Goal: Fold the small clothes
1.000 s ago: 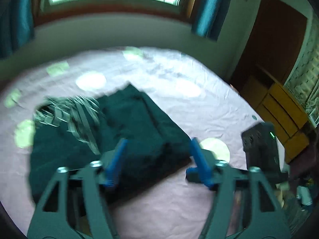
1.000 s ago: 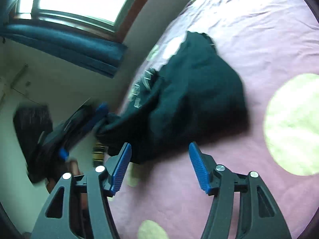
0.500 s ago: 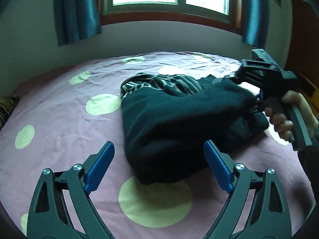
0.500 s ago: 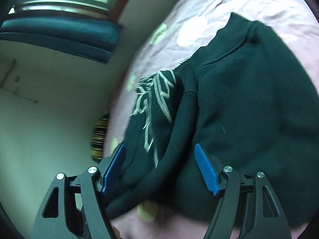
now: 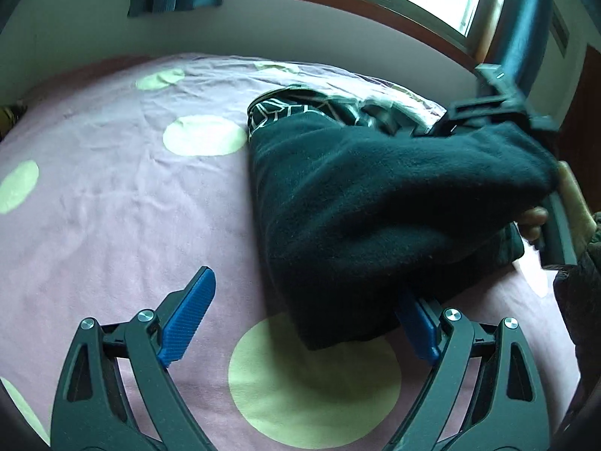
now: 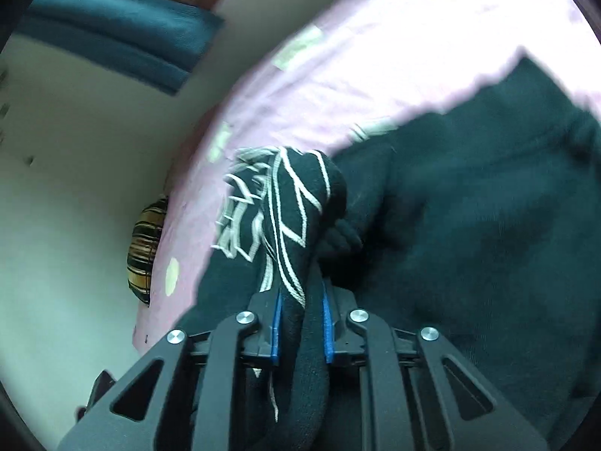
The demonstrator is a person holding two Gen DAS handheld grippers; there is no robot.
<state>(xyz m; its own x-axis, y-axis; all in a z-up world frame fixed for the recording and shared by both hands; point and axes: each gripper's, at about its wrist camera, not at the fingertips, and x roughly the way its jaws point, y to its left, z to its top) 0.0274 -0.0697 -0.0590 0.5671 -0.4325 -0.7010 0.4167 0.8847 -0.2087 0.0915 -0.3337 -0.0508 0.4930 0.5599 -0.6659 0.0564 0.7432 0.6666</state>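
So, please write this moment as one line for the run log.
step: fold | right gripper: shut on dark garment | left gripper: open at garment's near edge | surface: pink bedsheet

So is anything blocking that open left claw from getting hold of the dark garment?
Nothing visible. The left gripper is open right at the garment, whose near corner already overlaps its right pad. The right gripper is shut on another fold.
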